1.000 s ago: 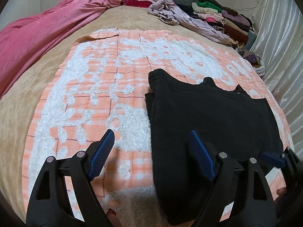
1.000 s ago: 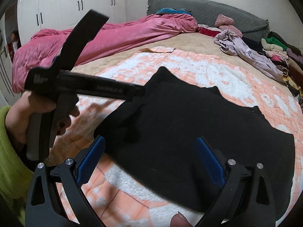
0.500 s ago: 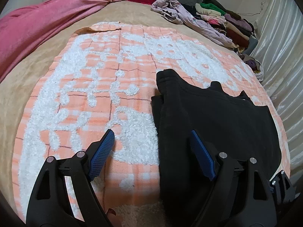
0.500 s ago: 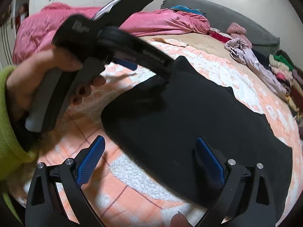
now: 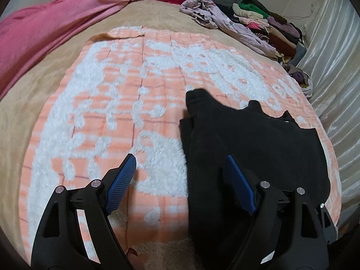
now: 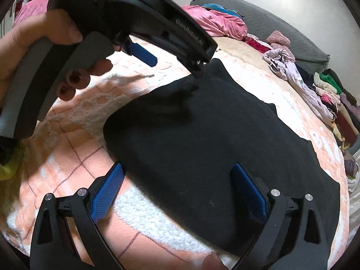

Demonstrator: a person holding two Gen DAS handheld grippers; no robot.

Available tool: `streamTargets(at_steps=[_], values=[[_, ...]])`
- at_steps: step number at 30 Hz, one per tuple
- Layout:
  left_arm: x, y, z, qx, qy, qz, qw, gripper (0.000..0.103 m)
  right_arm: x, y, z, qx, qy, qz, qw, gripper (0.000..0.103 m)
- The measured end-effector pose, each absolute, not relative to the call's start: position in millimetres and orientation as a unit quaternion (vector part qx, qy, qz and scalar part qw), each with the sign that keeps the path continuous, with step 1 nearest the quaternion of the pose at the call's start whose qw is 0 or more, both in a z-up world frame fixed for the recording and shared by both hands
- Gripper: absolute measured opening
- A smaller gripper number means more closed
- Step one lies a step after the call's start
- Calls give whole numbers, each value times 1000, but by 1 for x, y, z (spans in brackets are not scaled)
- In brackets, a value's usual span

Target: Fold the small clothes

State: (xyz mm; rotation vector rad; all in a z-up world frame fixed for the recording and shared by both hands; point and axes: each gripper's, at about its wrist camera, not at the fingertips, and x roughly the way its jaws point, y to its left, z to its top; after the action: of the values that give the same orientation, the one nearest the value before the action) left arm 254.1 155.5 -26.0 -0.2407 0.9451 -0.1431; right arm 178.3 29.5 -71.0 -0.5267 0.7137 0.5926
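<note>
Hovering both the left gripper (image 5: 180,186) and right gripper (image 6: 177,189) jaws-apart and empty over the soft, floppy black fleece garment (image 5: 252,148) lying toward the right edge of the orange-and-white tufted blanket (image 5: 112,103), probably pinching the near hem corners.

Bed (image 5: 33,121), tan cover. Orange-and-white blanket (image 5: 126,103) spread ahead of the left hand-held gripper (image 5: 180,171); black garment (image 5: 252,148) flat on it, under its right finger. Pink duvet (image 5: 51,29) far left. Clothes pile (image 5: 258,22) far right.
</note>
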Motion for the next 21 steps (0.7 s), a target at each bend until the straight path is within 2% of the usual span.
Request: streamTargets(at_steps=[11, 21], values=[[303, 120, -43, -136, 508, -126, 841, 74, 177, 29, -67, -249, 326, 289, 865, 96], [307, 126, -52, -149, 509, -129, 838, 71, 170, 33, -71, -262, 323, 288, 863, 96]])
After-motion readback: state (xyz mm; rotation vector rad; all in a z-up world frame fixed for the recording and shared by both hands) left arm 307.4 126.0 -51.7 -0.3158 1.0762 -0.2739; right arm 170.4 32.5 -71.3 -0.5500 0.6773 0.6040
